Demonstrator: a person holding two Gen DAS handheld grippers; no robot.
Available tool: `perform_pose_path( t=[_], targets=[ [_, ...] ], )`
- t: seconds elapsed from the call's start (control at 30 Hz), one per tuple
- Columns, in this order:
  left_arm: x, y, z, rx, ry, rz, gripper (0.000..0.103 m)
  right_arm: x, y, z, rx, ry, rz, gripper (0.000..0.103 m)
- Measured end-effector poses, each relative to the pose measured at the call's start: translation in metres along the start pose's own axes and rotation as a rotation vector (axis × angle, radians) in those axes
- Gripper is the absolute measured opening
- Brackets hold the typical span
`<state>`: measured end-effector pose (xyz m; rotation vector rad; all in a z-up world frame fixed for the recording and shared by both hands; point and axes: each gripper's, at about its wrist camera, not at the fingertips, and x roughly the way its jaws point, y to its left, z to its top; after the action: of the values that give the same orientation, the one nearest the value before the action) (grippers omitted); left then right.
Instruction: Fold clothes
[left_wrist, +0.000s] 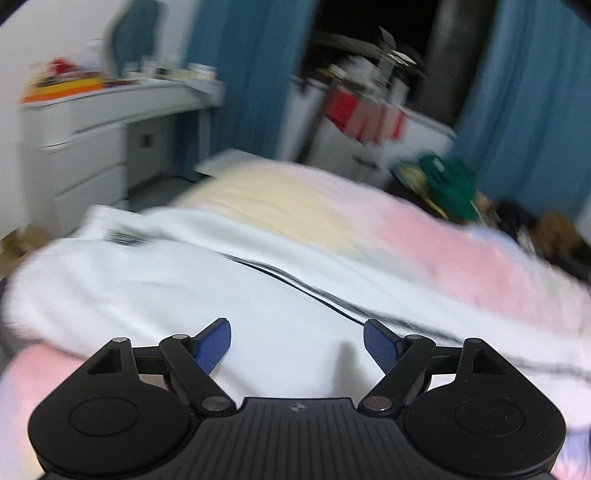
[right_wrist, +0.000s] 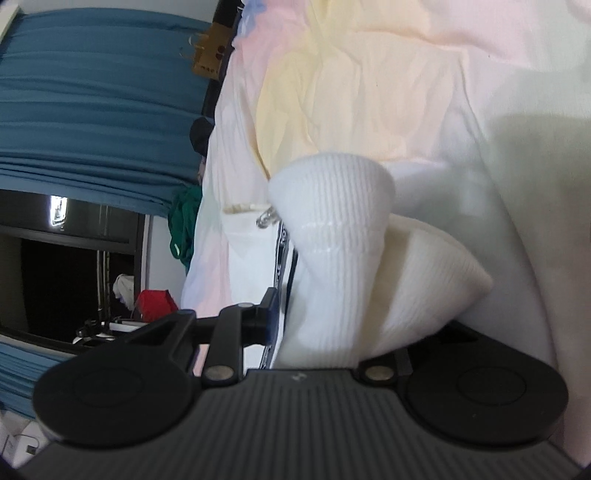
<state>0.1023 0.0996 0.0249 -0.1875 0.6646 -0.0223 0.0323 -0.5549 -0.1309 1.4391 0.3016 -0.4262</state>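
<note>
Two black grippers are working over a bed spread with a soft blanket (left_wrist: 424, 236) blotched in pale pink and cream. A white garment (left_wrist: 184, 295) is lying across that blanket, thick and fleecy-looking, with a thin dark stripe (left_wrist: 295, 284) running diagonally over it; the left view is smeared by motion blur, so its finer weave is hard to make out. The left gripper (left_wrist: 297, 343) is hanging just above the white cloth with its blue textured pads (left_wrist: 214, 345) standing wide apart and nothing between them. The right gripper (right_wrist: 332, 317) is pinching a ribbed cuff (right_wrist: 332, 236) of the same garment: the knit is bunching up into a flared, trumpet-like fold between the fingers, its ridges running lengthwise. Only the left-hand finger is showing; the other is hiding behind the cloth. Blue pleated curtains (right_wrist: 92, 92) are hanging behind, and a white set of drawers (left_wrist: 85, 155) is standing beside the bed.
</note>
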Motion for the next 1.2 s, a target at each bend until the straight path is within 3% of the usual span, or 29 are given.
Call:
perform_pose_path(
  t=[0.07, 0.27, 0.4, 0.5, 0.73, 0.97, 1.2],
  targets=[
    [0.014, -0.026, -0.006, 0.072, 0.013, -0.031, 0.081, 0.002, 0.002, 0.000, -0.024, -0.013, -0.006, 0.030],
    [0.047, -0.073, -0.032, 0.239, -0.039, 0.009, 0.082, 0.001, 0.007, 0.003, -0.104, -0.024, -0.025, 0.023],
    [0.066, -0.079, -0.052, 0.289, 0.015, 0.034, 0.082, 0.003, 0.018, 0.001, -0.155, -0.049, -0.037, 0.021],
    [0.074, -0.079, -0.058, 0.312, 0.014, 0.044, 0.082, 0.003, 0.032, -0.003, -0.218, -0.077, -0.047, 0.019],
    [0.083, -0.072, -0.053, 0.319, 0.026, 0.033, 0.082, -0.013, 0.072, -0.019, -0.426, -0.165, -0.031, 0.016],
    [0.075, -0.062, -0.043, 0.301, 0.042, 0.008, 0.082, -0.038, 0.130, -0.064, -0.671, -0.291, 0.033, 0.015],
    [0.060, -0.058, -0.032, 0.254, 0.034, -0.029, 0.082, -0.052, 0.176, -0.146, -0.906, -0.375, 0.103, 0.014]
  ],
)
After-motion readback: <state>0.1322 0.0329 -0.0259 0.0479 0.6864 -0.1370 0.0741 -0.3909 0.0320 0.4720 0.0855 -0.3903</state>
